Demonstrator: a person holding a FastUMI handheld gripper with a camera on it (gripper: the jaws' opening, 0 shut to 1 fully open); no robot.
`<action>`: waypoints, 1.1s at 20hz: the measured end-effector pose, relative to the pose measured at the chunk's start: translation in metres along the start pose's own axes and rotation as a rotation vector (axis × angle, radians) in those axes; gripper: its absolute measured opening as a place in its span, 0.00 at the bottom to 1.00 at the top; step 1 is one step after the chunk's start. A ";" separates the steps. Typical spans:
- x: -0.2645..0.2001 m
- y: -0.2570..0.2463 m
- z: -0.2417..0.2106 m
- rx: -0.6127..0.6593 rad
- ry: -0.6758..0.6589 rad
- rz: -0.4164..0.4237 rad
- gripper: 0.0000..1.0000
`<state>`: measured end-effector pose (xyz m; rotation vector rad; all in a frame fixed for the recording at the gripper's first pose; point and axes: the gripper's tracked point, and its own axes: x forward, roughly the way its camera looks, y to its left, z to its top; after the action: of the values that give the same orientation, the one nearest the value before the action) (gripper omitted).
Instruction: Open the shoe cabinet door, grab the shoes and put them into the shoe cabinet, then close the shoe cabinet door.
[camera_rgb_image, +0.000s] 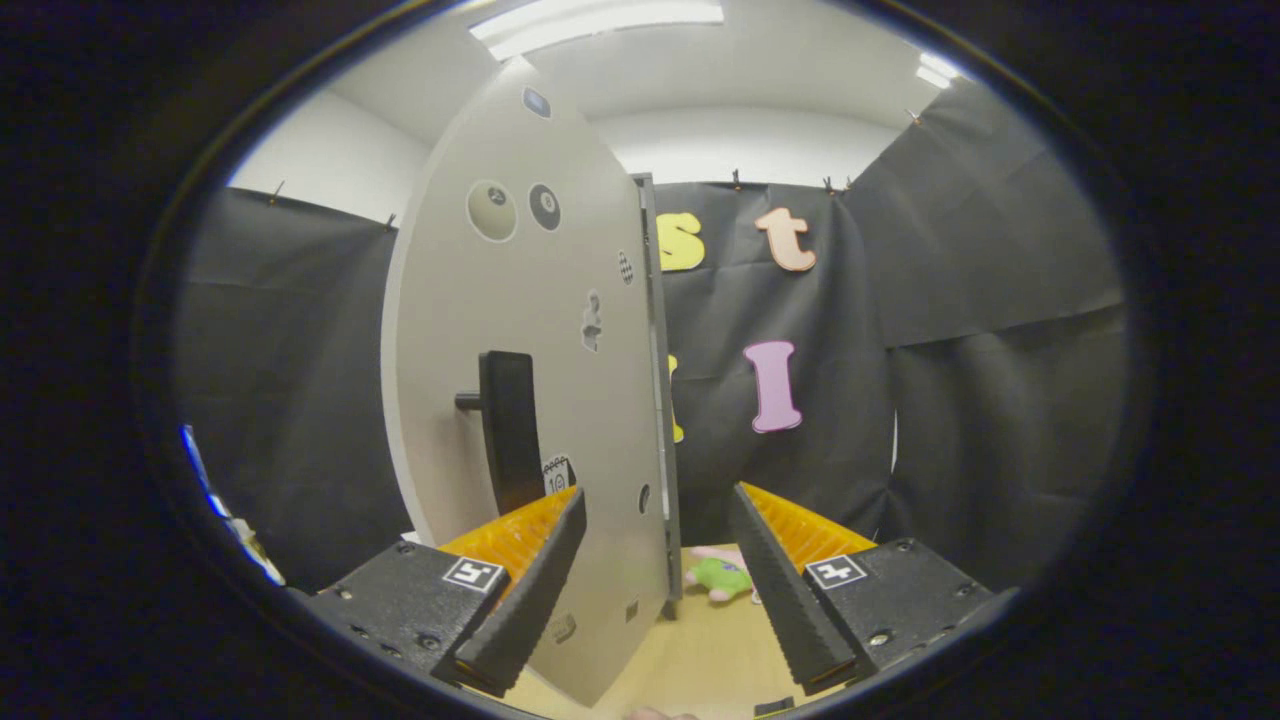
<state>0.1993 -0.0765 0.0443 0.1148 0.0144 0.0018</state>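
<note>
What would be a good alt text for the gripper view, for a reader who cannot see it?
The open gripper faces the edge of a pale cabinet door, which stands just ahead between its spread fingers. A dark handle sticks out from the door's face, and a small plush toy lies on the wooden surface beyond.

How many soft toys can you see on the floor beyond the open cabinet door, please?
1. A green and pink soft toy lies on the floor just past the cabinet door's edge, ahead of the gripper, between its open jaws. The door may hide others.
</note>
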 end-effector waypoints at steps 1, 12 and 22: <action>0.000 0.005 -0.002 0.001 0.003 -0.003 0.95; 0.037 0.085 -0.031 0.037 0.092 0.061 0.95; 0.043 0.154 -0.075 -0.018 0.163 0.080 0.97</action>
<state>0.2408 0.0850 -0.0137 0.0968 0.1723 0.0916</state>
